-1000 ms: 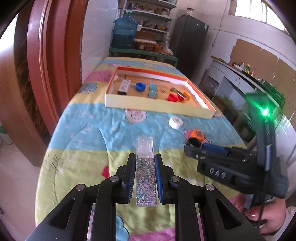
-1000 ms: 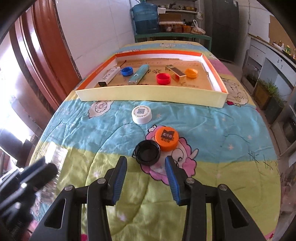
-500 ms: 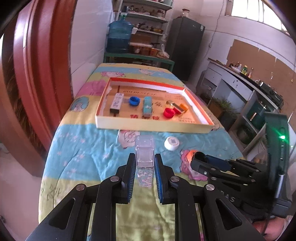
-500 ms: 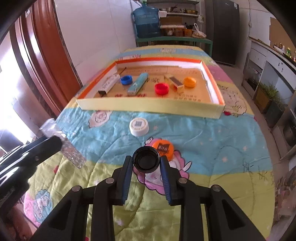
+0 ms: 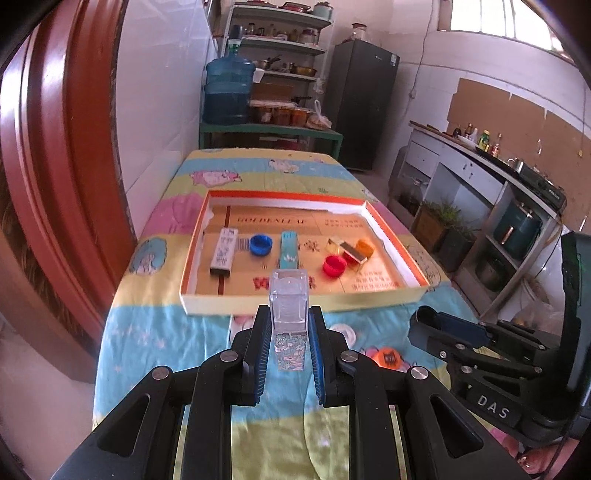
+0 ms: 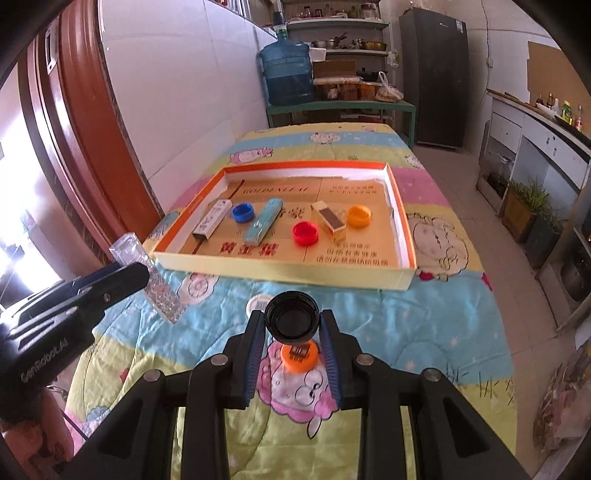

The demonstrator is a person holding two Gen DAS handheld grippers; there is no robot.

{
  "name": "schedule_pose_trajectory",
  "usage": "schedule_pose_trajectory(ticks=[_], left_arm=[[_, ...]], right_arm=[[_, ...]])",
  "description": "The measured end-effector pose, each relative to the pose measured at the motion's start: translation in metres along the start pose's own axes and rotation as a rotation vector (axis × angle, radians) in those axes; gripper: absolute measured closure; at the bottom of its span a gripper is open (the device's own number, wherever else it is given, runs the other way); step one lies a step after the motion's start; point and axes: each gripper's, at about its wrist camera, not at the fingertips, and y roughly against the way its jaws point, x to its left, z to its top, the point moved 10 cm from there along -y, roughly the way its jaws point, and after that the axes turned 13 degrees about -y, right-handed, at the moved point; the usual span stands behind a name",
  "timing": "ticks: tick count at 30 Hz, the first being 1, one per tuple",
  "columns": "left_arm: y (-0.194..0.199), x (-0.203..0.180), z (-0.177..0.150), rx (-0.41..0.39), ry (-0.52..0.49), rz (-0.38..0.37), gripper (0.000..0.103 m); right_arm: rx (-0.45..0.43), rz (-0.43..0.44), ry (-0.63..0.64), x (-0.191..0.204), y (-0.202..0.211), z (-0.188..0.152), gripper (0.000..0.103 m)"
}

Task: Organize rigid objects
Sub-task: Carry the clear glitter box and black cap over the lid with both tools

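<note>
Stood in a kitchen: white tiled wall (image 5: 162, 92) and red wooden door frame (image 5: 55, 140) left, shelves (image 5: 280, 40), blue water jug (image 5: 229, 92) and dark fridge (image 5: 364, 103) far, counter (image 5: 476, 166) right, bright window (image 5: 495, 18) above.

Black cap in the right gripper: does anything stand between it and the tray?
Only the tray's near wall. The right gripper holds the black cap over the blanket, above that wall as it appears; free floor lies behind it, near the red cap.
</note>
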Motion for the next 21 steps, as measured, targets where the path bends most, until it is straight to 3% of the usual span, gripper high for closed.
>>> schedule_pose_trajectory(ticks=[21], left_arm=[[-0.064, 0.034, 0.045, 0.060, -0.014, 0.031, 0.083]], right_arm=[[-0.048, 0.005, -0.012, -0.007, -0.025, 0.056, 0.072]])
